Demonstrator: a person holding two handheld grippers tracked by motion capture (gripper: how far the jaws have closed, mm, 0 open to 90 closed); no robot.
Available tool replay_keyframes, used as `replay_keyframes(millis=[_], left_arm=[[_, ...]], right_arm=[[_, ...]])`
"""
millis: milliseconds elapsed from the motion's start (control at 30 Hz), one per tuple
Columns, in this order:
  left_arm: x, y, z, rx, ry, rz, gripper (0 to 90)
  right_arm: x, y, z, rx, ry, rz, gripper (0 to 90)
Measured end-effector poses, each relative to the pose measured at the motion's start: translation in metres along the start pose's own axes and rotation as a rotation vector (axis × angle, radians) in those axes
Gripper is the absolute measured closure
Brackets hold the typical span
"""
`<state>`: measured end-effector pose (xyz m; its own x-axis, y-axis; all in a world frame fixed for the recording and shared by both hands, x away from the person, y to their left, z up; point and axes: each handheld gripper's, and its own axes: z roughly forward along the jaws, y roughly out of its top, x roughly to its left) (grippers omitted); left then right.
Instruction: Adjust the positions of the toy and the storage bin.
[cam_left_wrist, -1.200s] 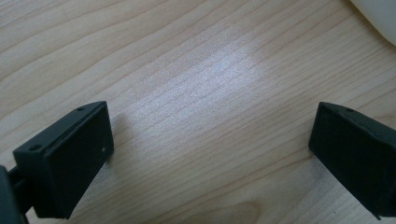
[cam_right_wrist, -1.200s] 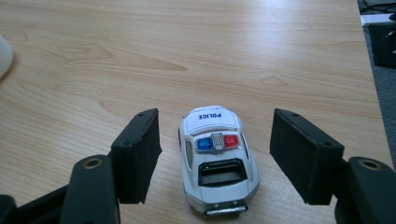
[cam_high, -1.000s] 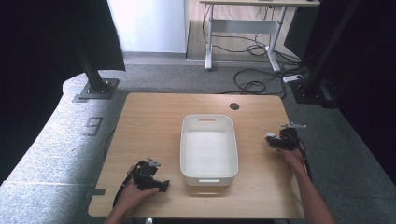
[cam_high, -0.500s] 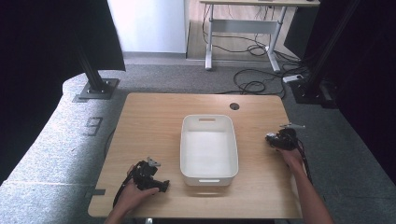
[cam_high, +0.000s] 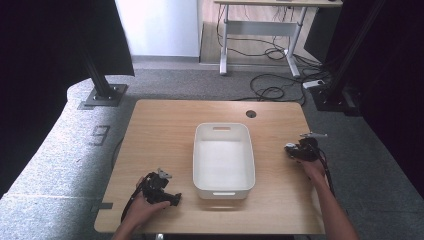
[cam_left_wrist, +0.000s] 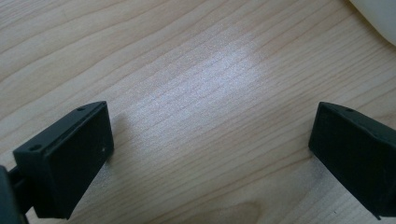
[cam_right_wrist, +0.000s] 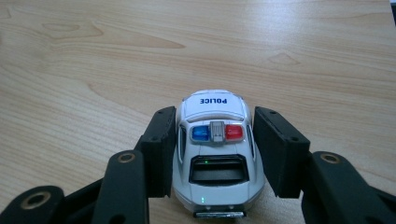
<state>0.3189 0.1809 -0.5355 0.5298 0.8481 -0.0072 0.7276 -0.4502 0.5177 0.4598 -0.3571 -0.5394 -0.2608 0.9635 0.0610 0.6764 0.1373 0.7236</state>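
Observation:
A white toy police car (cam_right_wrist: 215, 140) with blue and red roof lights stands on the wooden table (cam_right_wrist: 93, 70), its rear toward the camera. My right gripper (cam_right_wrist: 214, 116) has just been closing on it. Both pads now lie against the car's sides, so the gripper is shut on it. From above, this gripper (cam_high: 294, 150) rests near the table's right edge. My left gripper (cam_left_wrist: 212, 116) stands open over bare wood with nothing between its jaws. In the high view it (cam_high: 169, 198) lies near the front left, beside the bin.
A white plastic bin (cam_high: 196, 160) with nothing in it sits at the table's middle; its corner (cam_left_wrist: 378, 18) shows in the left gripper view. A cable hole (cam_high: 251, 114) lies near the far edge. Beyond the table are a desk and floor cables.

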Motion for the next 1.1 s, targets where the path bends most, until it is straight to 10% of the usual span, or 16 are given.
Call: replay_keyframes(millis=[1100], left_arm=[[-0.001,0.000,0.000,0.004,0.000,0.002,0.2]], right_arm=[[0.042,-0.010,-0.043,-0.024,0.089,-0.052,50.8]])
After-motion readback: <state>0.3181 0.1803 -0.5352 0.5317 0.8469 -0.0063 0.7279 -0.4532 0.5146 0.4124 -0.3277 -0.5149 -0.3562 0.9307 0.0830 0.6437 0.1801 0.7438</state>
